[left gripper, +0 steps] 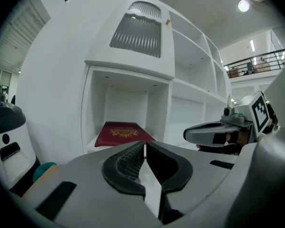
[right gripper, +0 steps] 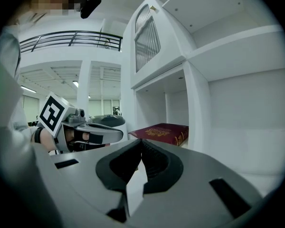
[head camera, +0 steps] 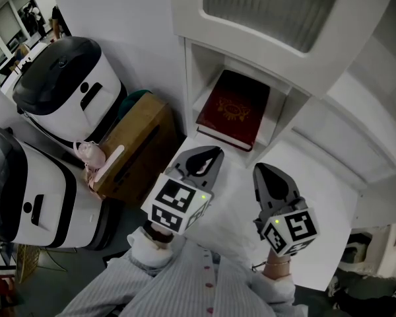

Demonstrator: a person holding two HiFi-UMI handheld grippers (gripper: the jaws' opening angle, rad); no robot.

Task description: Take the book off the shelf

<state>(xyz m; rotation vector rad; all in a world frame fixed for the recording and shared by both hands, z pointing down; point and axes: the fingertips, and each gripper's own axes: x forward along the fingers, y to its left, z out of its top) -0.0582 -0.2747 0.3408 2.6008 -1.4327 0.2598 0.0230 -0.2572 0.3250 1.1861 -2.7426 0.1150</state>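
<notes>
Dark red book (head camera: 234, 109), laid flat and cover-up in the low compartment of the white shelf (head camera: 190, 84), its near edge presented at the opening; left gripper (head camera: 206, 156) and right gripper (head camera: 264, 172), both closed and empty, are held side by side before it, apparently readied for approach.

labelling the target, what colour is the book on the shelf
The flat-lying hardcover book is dark red with a gold emblem; clearest in the head view.
</notes>
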